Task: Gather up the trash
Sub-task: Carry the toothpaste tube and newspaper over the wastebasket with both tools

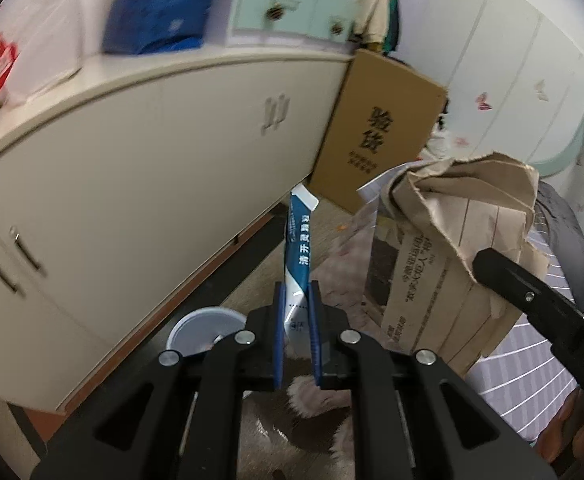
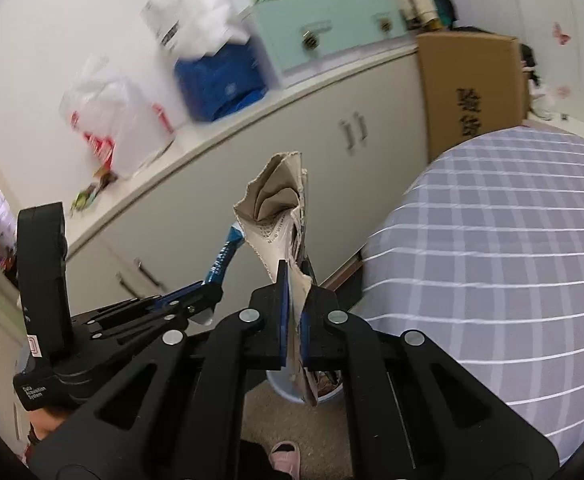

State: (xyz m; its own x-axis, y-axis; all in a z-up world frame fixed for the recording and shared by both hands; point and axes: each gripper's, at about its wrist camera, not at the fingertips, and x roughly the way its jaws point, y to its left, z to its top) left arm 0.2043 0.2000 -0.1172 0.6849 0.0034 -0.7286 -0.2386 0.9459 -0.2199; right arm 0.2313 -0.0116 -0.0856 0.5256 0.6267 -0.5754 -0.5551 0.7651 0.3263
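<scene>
- Trash is held in both grippers at once, so two pieces can likely be dropped in a single trip.
- Left gripper (image 1: 297, 300): closed down onto the lower end of a blue-and-white sachet (image 1: 299, 246), which sticks straight up toward 12 o'clock. The pinch is low on the packet, probably because that end was the easiest to catch.
- Right gripper (image 2: 295, 292): clamped narrowly onto a crumpled wad of brown paper (image 2: 278, 194), with the loose, torn end fanning out at 12 o'clock and more paper hanging below the fingers.
- A pale blue bin (image 2: 292, 396) can be made out at 6 o'clock under the right gripper, partly hidden by the paper, so the wad seems to be kept right above it for the drop.
- In the left wrist view a round pale cup-like rim (image 1: 206, 326) shows at 9 o'clock of the fingers; whether it's the same bin can't be told.
- The white cabinet (image 1: 140, 168) runs behind both, and the checked bedspread (image 2: 504, 248) sits at 3 o'clock, well clear of either piece.
</scene>
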